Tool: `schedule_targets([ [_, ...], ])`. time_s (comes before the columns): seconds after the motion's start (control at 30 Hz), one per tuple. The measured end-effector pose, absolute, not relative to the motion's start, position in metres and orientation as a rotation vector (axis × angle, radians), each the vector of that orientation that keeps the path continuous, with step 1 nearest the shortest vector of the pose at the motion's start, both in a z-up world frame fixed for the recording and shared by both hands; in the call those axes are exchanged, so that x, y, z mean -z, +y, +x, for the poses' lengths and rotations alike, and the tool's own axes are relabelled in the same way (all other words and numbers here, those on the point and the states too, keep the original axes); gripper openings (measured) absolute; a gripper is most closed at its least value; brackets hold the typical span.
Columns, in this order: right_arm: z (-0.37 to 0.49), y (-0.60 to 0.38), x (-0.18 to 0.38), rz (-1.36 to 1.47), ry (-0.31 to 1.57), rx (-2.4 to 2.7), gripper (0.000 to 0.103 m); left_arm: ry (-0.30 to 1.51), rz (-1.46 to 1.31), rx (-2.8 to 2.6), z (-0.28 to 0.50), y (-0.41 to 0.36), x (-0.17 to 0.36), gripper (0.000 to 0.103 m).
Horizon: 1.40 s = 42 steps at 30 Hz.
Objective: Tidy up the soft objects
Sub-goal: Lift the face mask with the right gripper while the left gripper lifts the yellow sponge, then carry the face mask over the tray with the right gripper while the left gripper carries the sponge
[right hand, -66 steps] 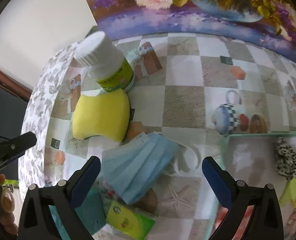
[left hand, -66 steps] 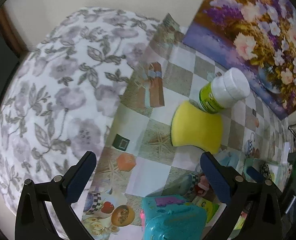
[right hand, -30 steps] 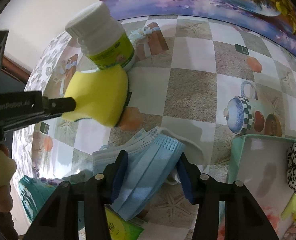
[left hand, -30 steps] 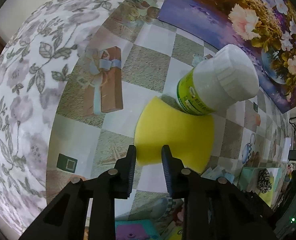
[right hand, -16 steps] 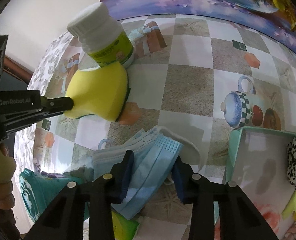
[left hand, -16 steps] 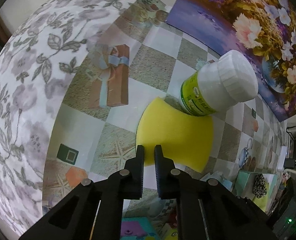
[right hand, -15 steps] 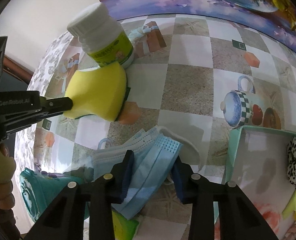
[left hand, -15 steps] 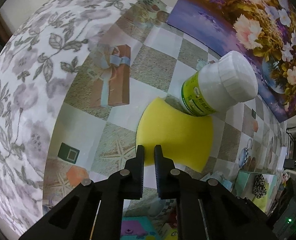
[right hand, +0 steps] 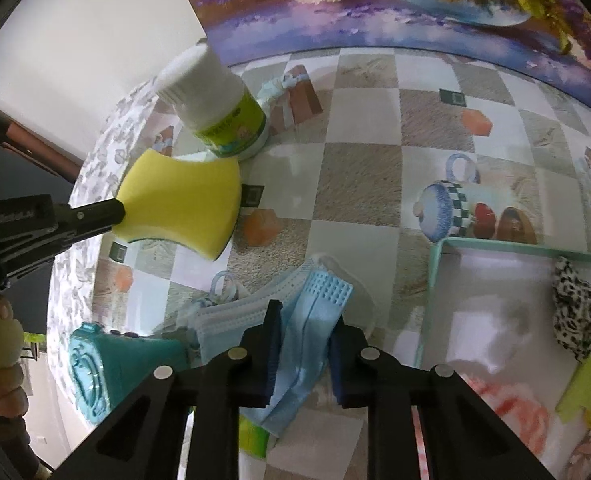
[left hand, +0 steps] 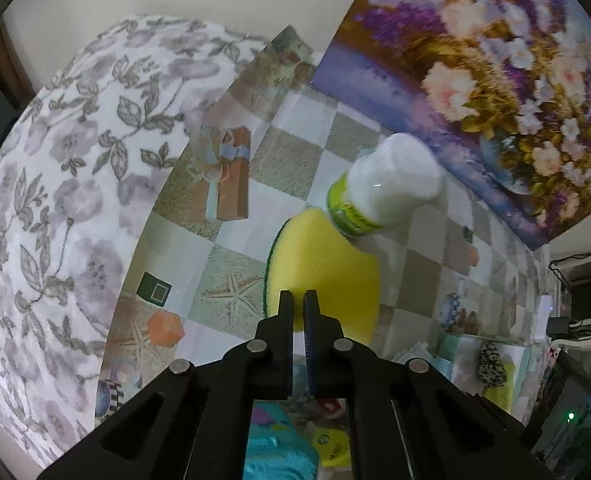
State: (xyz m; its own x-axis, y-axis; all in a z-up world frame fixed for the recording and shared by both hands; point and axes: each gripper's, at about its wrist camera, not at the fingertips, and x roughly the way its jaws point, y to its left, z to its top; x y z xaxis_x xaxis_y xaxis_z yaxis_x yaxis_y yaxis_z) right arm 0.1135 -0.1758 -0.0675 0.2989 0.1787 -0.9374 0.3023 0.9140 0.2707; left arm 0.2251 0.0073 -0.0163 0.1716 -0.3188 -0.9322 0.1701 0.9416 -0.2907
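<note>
Sponge sits pinched in our left claw while our right claw is closing around the mask, both presumably bound for the tray.

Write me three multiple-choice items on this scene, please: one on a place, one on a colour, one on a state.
1. Where is the spotted scrunchie?
A. in the tray
B. on the sponge
C. under the bottle

2. What colour is the sponge?
A. pink
B. yellow
C. white

3. How does the bottle stand?
A. on its side
B. upside down
C. upright, cap on

Answers:
1. A, it lies inside the tray's green rim.
2. B, the piece pinched by the left gripper is yellow.
3. C, its white cap is uppermost.
</note>
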Motion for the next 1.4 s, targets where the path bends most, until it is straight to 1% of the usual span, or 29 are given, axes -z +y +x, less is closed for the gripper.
schedule_targets([
  [0.3, 0.078, -0.185, 0.024, 0.463, 1.206, 0.100, 0.022, 1.243, -0.175, 0.403, 0.191, 0.007, -0.038, 0.004],
  [0.5, 0.057, -0.194, -0.002, 0.490, 1.151, 0.122, 0.022, 1.157, -0.234, 0.432, 0.154, 0.010, -0.075, 0.003],
  [0.6, 0.039, -0.198, -0.020, 0.474, 1.123, 0.153, 0.022, 1.142, -0.280, 0.463, 0.135, 0.009, -0.086, 0.002],
  [0.87, -0.012, -0.215, -0.053, 0.466, 1.045, 0.221, 0.022, 1.076, -0.283, 0.544, 0.086, -0.013, -0.112, 0.001],
  [1.0, -0.038, -0.229, -0.051, 0.479, 1.032, 0.268, 0.023, 1.102, -0.225, 0.542, 0.082, -0.025, -0.107, 0.001],
  [1.27, -0.057, -0.256, -0.020, 0.563, 1.073, 0.312, 0.022, 1.239, -0.078, 0.456, 0.107, -0.039, -0.067, 0.001],
  [1.4, -0.060, -0.268, -0.012, 0.565, 1.084, 0.344, 0.022, 1.293, -0.035, 0.421, 0.115, -0.053, -0.044, 0.005],
])
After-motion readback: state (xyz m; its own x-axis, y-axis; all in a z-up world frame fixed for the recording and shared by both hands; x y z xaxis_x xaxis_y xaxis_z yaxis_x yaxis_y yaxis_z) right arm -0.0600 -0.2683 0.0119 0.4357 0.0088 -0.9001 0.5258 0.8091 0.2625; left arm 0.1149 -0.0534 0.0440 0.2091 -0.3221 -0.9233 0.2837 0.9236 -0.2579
